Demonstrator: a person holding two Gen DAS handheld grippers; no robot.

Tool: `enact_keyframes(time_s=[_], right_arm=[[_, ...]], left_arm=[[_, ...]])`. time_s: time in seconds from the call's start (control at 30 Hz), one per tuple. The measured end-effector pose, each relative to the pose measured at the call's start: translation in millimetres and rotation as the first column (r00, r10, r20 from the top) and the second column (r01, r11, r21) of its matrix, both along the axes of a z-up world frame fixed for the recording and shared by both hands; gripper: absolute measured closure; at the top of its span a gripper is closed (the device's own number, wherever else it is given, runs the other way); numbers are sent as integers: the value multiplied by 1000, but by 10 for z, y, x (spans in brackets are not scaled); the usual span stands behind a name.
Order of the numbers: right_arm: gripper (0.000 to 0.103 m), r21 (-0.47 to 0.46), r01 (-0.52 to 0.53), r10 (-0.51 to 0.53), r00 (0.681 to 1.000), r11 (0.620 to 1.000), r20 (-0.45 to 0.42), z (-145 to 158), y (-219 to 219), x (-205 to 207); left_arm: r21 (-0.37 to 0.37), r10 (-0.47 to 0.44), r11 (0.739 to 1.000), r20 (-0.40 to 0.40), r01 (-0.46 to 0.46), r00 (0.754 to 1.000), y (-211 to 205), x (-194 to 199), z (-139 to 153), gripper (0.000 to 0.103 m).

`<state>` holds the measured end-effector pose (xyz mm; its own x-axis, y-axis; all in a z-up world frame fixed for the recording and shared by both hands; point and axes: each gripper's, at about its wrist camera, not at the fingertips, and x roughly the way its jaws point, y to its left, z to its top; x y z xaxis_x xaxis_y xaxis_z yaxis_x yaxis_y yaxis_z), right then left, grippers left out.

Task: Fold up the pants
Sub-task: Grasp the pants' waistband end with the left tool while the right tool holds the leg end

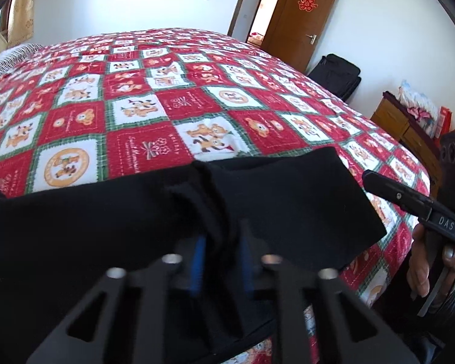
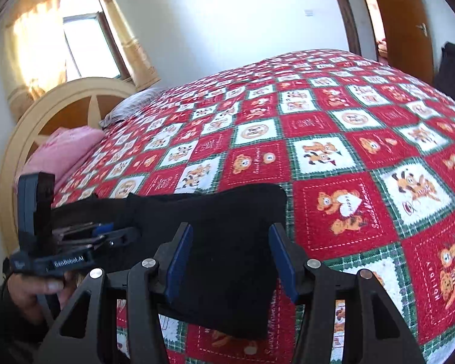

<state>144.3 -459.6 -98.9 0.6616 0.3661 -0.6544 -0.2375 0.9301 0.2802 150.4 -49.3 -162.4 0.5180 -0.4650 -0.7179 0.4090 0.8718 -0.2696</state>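
The black pants (image 1: 288, 206) lie flattened along the near edge of a red, white and green patchwork bedspread (image 1: 197, 97). My left gripper (image 1: 223, 236) is shut on a raised fold of the black cloth, which bunches up between its blue pads. In the right wrist view the same gripper (image 2: 127, 233) shows at the left, closed on the pants (image 2: 173, 209). My right gripper (image 2: 230, 242) stands open over the squared right end of the pants, its blue pads well apart and not pressing the cloth. From the left wrist view it (image 1: 376, 183) hovers just right of that end.
The bedspread (image 2: 348, 151) stretches far beyond the pants. A pink pillow (image 2: 63, 151) and round headboard (image 2: 69, 112) are at the left. A black bag (image 1: 336, 75), wooden cabinet (image 1: 403, 124) and open door (image 1: 300, 18) stand beyond the bed's right side.
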Motion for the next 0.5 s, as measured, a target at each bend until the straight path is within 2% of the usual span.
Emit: enact_keyframes(time_s=[0.33,0.5], right_arm=[[47,-5,57,-57,998,998,13,-60,-94,10],[45,12,96,-96,995,995,24,-47,-193,14]], left_arm=[[-124,-9,992,39,14,999,110,-13,308,90],[-184,51,982,48,-41,998,304,-16,511,90]])
